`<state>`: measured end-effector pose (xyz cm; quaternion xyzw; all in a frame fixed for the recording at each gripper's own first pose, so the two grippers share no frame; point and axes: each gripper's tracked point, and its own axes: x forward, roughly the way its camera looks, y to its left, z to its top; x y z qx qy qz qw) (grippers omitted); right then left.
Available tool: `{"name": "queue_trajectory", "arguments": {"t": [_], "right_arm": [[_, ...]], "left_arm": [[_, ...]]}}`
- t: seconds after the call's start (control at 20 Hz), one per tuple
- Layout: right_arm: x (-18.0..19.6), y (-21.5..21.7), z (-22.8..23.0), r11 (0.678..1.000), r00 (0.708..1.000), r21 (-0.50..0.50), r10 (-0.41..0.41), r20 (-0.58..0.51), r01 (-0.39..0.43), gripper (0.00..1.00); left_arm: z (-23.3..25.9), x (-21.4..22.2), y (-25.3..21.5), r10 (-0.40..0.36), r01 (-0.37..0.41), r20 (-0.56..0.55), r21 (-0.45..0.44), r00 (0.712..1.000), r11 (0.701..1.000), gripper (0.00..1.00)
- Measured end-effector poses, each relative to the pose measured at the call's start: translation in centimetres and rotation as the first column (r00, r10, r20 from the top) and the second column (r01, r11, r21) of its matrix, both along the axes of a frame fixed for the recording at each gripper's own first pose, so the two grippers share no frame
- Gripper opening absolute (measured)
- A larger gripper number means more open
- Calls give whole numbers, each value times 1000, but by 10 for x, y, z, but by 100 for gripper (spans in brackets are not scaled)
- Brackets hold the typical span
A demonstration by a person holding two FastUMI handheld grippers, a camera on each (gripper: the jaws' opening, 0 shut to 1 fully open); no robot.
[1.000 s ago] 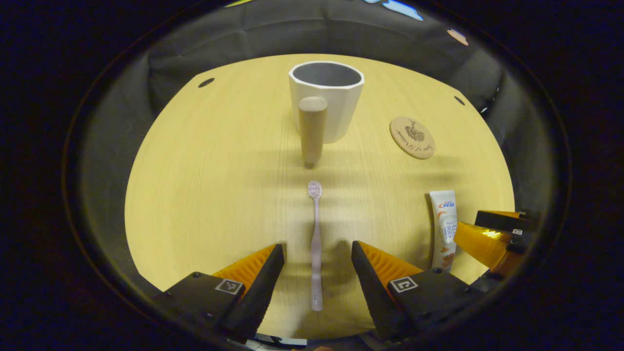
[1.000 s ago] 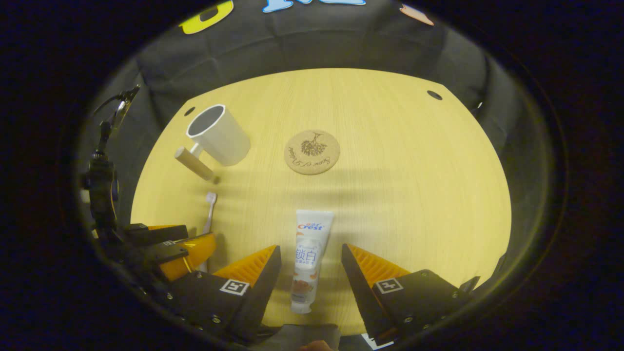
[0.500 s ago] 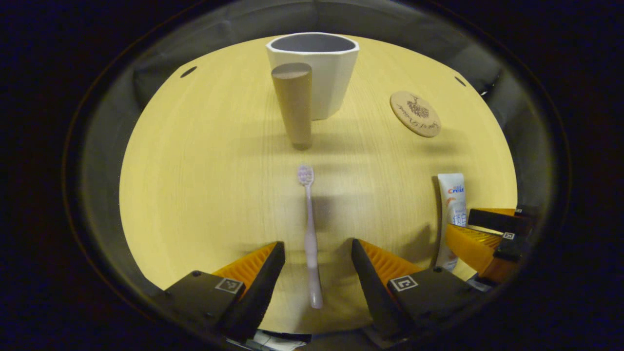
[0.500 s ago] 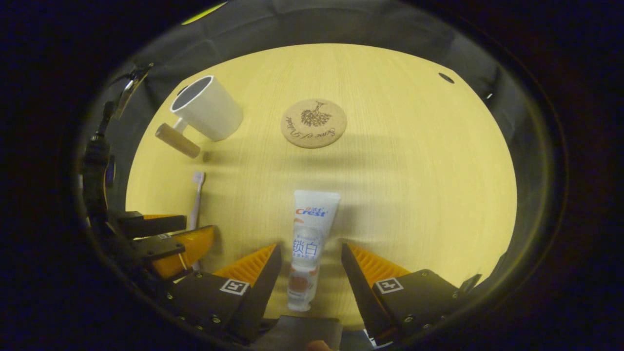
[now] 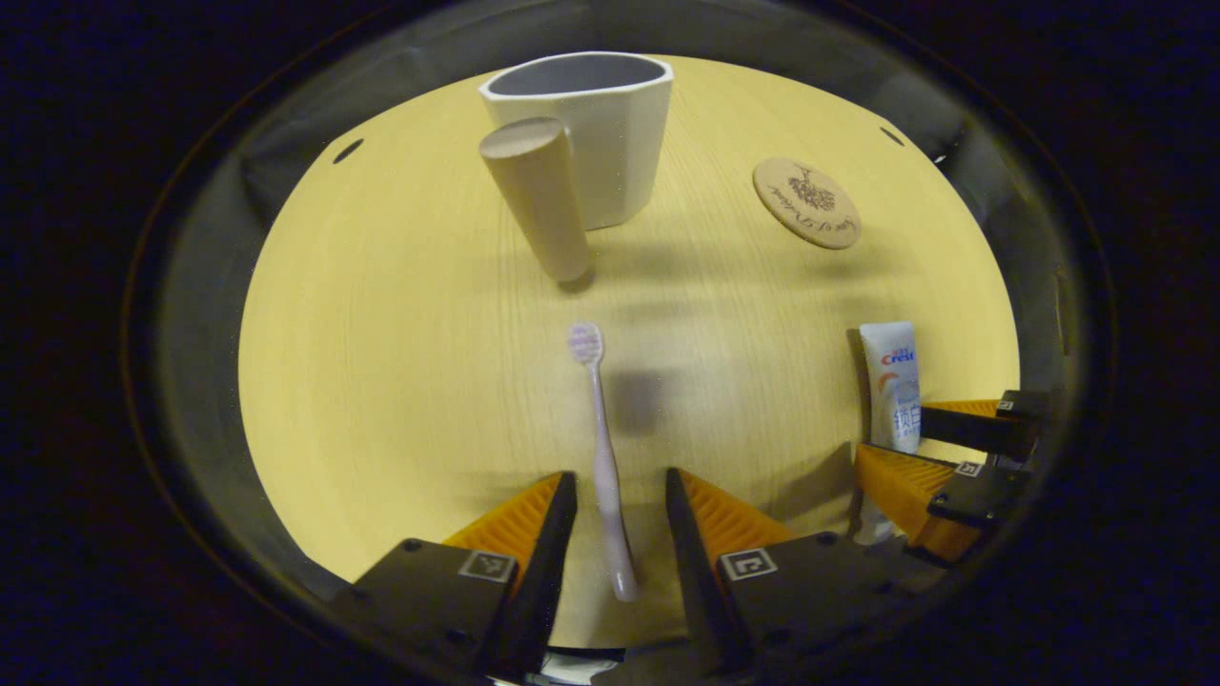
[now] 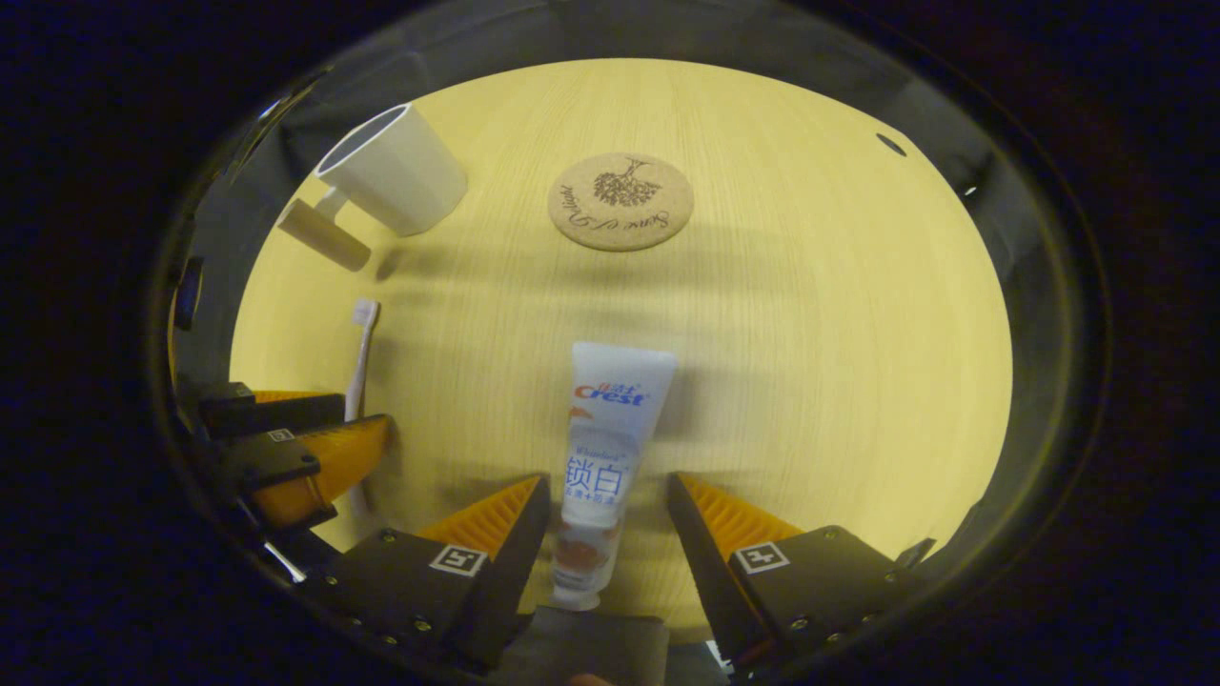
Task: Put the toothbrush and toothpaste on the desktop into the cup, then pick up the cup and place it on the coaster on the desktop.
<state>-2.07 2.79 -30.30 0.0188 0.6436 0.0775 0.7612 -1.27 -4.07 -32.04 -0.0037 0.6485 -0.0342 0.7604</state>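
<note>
The desktop [image 5: 400,362] is pale yellow wood with fine straight grain and small dark round holes near its far edge; the cup [image 5: 596,133] on it is white outside and grey within, its handle [image 5: 538,195] a light tan, plain and unpatterned; right of the cup, the round coaster [image 5: 806,203] is cork brown, printed with a dark sprig and a curved line of dark script; nearer than the cup, the toothbrush [image 5: 602,448] is pale pink with whitish bristles; the toothpaste [image 6: 605,448] tube is white with blue lettering and orange-red accents.
</note>
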Motion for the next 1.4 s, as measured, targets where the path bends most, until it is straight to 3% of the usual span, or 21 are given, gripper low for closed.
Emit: {"name": "queue_trajectory", "arguments": {"t": [0.05,0.15,0.2,0.25,0.35,0.4,0.45,0.5,0.6,0.7,0.95,1.0,1.4], "right_arm": [[0,1,-1,1000,1000,-1,3,0,-3,79],[0,1,0,1000,1000,-8,-2,-2,2,78],[2,-1,0,1000,1000,-16,-11,3,11,79],[2,-1,1,1000,1000,-14,-20,-1,20,69],[2,-4,2,999,999,-20,-35,-1,35,58],[4,-4,1,999,999,-15,-35,-2,35,52],[3,-5,2,999,999,-9,-52,-8,52,50],[4,-3,-2,999,998,-1,-55,-7,55,39],[5,-7,2,998,998,4,-55,1,55,39],[5,-3,1,996,997,42,-79,2,79,26],[8,0,1,992,994,93,-95,46,90,26],[5,3,3,989,995,113,-95,31,91,16],[6,2,29,982,981,167,-113,156,87,16]], "left_arm": [[-1,0,-1,-6,6,-1,2,1000,1000,50],[-2,-1,-3,-1,1,-13,-5,1000,1000,59],[-1,0,-5,0,0,-16,-3,1000,1000,36],[-1,-3,-4,-13,13,-22,-2,1000,1000,34],[-1,-3,-7,5,-5,-28,-9,1000,1000,38],[-1,-1,-6,-11,10,-22,-9,1000,1000,26],[-1,-3,-6,-14,13,-24,-10,1000,1000,20],[0,-2,-6,-10,10,-21,-12,1000,1000,19],[0,0,-6,2,-3,-21,-16,1000,1000,16],[0,-3,-4,-7,7,-13,-21,1000,1000,14],[4,-3,-4,-7,10,49,-55,999,998,10],[5,-2,-4,-4,8,63,-62,998,998,9],[27,-2,5,69,-46,203,-113,977,993,9]]}}
